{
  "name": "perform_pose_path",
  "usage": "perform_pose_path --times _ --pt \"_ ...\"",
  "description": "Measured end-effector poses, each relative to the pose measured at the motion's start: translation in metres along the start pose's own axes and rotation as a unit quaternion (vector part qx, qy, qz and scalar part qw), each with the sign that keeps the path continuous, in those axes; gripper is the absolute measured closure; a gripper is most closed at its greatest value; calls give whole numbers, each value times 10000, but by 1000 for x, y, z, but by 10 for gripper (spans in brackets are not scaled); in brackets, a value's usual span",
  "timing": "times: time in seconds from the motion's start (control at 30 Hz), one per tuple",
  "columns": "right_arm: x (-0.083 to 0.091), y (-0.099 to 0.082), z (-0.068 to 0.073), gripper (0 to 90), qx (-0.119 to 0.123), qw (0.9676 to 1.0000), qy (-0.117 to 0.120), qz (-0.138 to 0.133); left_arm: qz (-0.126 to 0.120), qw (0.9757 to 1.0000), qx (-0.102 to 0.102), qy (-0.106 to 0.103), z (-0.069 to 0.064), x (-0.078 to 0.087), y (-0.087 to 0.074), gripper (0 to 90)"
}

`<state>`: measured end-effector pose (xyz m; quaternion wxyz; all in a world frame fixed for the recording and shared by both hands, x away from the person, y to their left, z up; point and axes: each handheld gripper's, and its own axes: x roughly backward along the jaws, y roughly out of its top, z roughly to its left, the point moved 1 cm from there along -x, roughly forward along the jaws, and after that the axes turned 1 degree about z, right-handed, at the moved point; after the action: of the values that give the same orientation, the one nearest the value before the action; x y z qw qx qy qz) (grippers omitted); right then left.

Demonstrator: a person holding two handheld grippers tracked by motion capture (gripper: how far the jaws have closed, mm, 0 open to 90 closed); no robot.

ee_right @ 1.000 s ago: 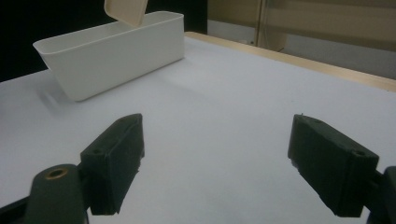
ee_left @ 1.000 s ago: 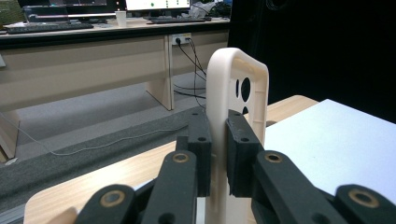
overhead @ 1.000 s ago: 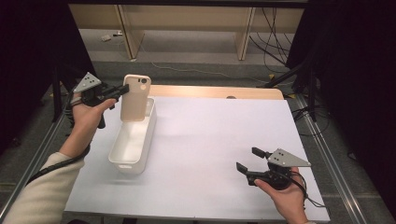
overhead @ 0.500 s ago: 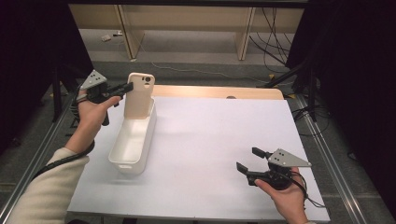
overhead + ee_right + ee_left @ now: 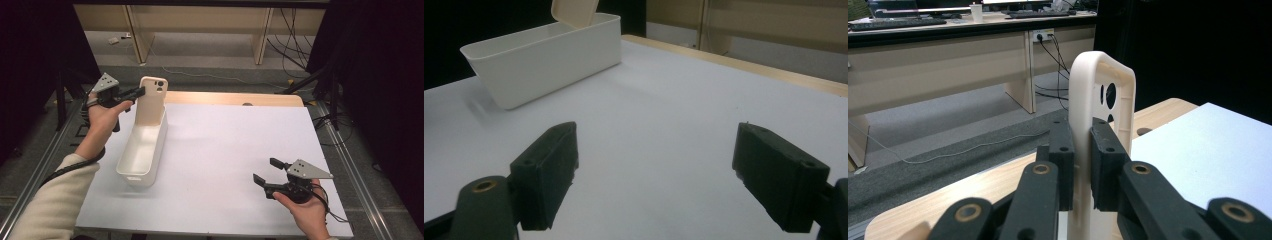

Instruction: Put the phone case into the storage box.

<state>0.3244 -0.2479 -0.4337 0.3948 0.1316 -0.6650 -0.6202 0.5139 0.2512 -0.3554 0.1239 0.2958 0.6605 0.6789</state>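
I've lifted the phone case [image 5: 151, 100] higher over the bin's [image 5: 142, 150] twelve-o'clock end, my left hand-held gripper [image 5: 138, 92] pinching its edge, so it seems to be coming out.

My bench [image 5: 225, 150] is covered by a white sheet, with a strip of pale wood [image 5: 235, 98] left bare along its far edge. A metal rail [image 5: 350, 165] runs just beside the bench's right side. Beyond the bench, across grey floor, stands a long pale desk [image 5: 200, 15]. Dark cables [image 5: 287, 30] hang under it, and a thin light cord [image 5: 210, 75] lies on the floor between desk and bench. On that desk I see a white cup [image 5: 977, 12] and a keyboard [image 5: 898, 23]. Black curtains [image 5: 380, 75] close in right of the bench.
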Motion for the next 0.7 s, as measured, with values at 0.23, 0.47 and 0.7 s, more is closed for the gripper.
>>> perform_pose_path --times 0.23,0.47,0.7 --pt "0 0 0 198 10 10000 2 20 25 10000 -1 -33 2 -7 0 816" --pt "0 0 0 198 3 10000 -8 50 33 9933 -1154 34 19 -13 6 816" --pt "1 0 -1 198 -19 10000 -22 83 83 9927 -1206 25 23 -18 7 815"
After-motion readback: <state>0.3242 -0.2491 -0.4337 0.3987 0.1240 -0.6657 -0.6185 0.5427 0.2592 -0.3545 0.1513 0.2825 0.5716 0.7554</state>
